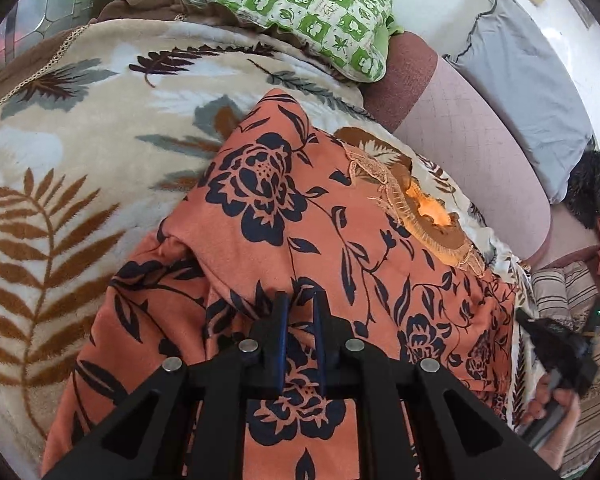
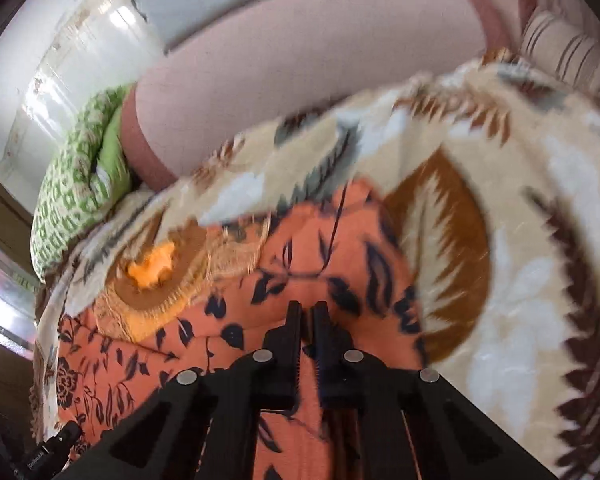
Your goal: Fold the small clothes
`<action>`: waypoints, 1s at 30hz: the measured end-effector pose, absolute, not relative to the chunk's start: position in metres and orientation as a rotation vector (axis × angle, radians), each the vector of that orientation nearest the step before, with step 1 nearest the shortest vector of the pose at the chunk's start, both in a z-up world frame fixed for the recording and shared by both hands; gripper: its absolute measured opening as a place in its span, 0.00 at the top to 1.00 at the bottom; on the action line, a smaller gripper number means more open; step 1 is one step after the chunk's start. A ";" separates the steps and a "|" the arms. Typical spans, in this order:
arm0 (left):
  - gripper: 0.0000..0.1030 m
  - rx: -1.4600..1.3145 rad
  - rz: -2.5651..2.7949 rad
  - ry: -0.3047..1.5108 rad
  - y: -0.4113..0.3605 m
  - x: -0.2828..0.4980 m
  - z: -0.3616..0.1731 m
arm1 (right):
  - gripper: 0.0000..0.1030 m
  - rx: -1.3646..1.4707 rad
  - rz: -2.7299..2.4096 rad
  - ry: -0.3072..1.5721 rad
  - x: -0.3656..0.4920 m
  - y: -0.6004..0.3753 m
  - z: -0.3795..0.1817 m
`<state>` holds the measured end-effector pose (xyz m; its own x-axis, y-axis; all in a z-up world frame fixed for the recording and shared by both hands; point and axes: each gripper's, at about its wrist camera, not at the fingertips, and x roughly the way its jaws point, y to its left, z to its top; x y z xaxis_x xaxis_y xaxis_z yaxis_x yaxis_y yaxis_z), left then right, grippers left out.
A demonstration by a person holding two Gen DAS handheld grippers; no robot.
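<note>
Nearest me, my left gripper (image 1: pixel 300 300) pinches a raised fold of the orange floral garment (image 1: pixel 292 208); my right gripper (image 2: pixel 306 310) looks nearly together on it, though blurred. It lies on the leaf-patterned blanket (image 1: pixel 60 152), green pillow (image 1: pixel 300 4) beyond.

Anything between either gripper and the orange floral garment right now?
Nothing visible. The left gripper and right gripper are both directly over the orange floral garment, which lies on the leaf-print blanket. Whether either pinches cloth is unclear.
</note>
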<state>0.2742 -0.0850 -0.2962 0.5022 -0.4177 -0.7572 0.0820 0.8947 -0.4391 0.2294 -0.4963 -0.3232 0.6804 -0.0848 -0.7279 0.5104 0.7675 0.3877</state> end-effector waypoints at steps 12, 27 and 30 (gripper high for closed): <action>0.82 -0.348 -0.319 0.984 -0.087 0.270 -0.292 | 0.93 0.814 -0.290 0.708 0.209 -0.518 -0.327; 0.30 -0.210 -0.320 0.880 -0.106 0.259 -0.271 | 0.39 0.809 -0.251 0.794 0.224 -0.509 -0.352; 0.30 -0.205 -0.335 0.932 -0.113 0.262 -0.281 | 0.83 0.742 -0.260 0.790 0.229 -0.504 -0.351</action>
